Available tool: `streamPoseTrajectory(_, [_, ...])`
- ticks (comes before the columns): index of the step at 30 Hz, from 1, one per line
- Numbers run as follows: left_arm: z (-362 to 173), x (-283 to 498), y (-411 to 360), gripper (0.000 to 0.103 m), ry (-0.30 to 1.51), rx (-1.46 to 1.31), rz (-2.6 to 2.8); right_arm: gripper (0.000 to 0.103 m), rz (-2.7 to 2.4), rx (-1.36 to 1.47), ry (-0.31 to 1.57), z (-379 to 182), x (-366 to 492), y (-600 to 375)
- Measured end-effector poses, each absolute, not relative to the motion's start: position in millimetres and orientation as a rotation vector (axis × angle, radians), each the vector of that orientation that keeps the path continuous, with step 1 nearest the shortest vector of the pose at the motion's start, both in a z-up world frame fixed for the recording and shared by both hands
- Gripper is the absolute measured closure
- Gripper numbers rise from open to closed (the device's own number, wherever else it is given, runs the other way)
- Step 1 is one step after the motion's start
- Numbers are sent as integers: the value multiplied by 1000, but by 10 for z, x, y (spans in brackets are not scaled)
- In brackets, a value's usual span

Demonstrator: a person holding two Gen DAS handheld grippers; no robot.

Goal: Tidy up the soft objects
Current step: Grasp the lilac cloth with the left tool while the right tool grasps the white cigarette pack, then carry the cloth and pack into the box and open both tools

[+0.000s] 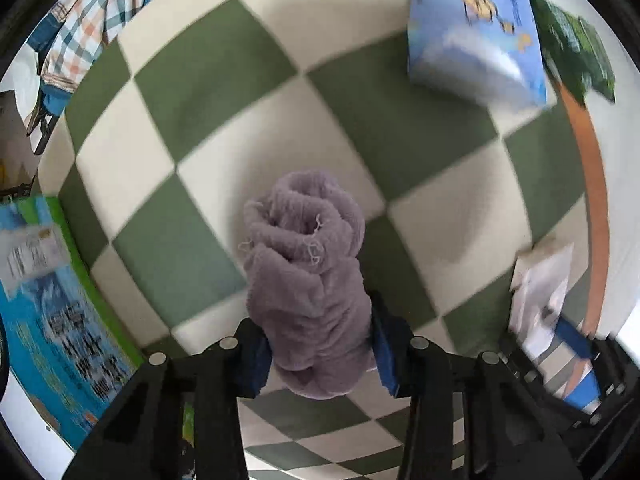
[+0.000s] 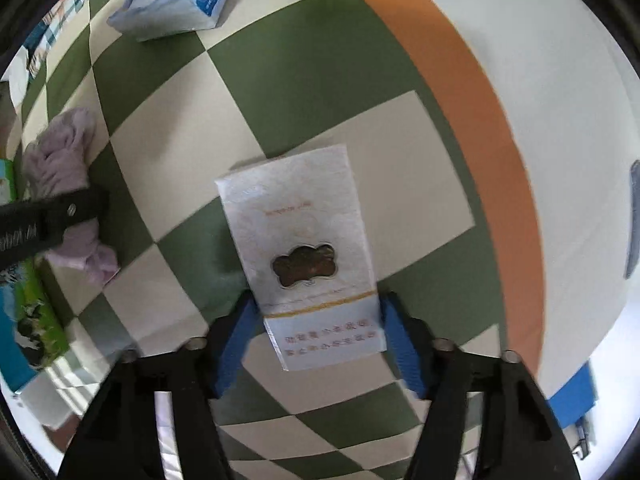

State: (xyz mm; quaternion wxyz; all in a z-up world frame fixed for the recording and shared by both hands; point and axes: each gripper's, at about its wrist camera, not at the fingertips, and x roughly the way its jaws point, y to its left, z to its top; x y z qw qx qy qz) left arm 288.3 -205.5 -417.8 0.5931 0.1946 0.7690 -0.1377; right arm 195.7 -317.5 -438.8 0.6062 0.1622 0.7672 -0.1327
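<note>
- Two grippers work over a green-and-cream checkered mat (image 1: 224, 80).
- Left gripper (image 1: 320, 354): its blue-padded fingers (image 1: 384, 354) are closed against both sides of a rolled lilac towel (image 1: 306, 280), which sticks forward between them.
- Right gripper (image 2: 320, 338): its jaws are pressed against the lower edges of a white tissue pack (image 2: 304, 248), gripping it.
- A blue cartoon-printed tissue pack (image 1: 476, 36) lies on the mat, well apart from the towel.
- A plaid cloth (image 1: 88, 12) sits at the mat's far left edge.
</note>
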Motion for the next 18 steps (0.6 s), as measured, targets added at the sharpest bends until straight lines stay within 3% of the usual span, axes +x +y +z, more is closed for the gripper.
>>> streamPoseTrajectory(7, [-4104,2672,-2071,60,1739,438,-313,41,-272,320,1790,-4394,2036,-3083])
streamPoseTrajectory(9, [-4089,2650,-2078,60,1739,424,-315,35,-266,328,1799,-4408,2076,-2997])
streamPoseTrajectory(11, [-4078,2654,-2058,59,1736,418,-323,19,-246,335,1803,-4462,2174,-2939])
streamPoseTrajectory(13, [-4066,2651,-2073,60,1737,407,-323,14,-249,290,1802,-4496,2201,-2837])
streamPoseTrajectory(16, [-3982,2631,-1940,63,1735,393,-312,15,-261,299,1777,-4468,2219,-2796])
streamPoseTrajectory(18, [-4025,2640,-1795,63,1730,392,-315,22,-264,299,1770,-4438,2224,-2789])
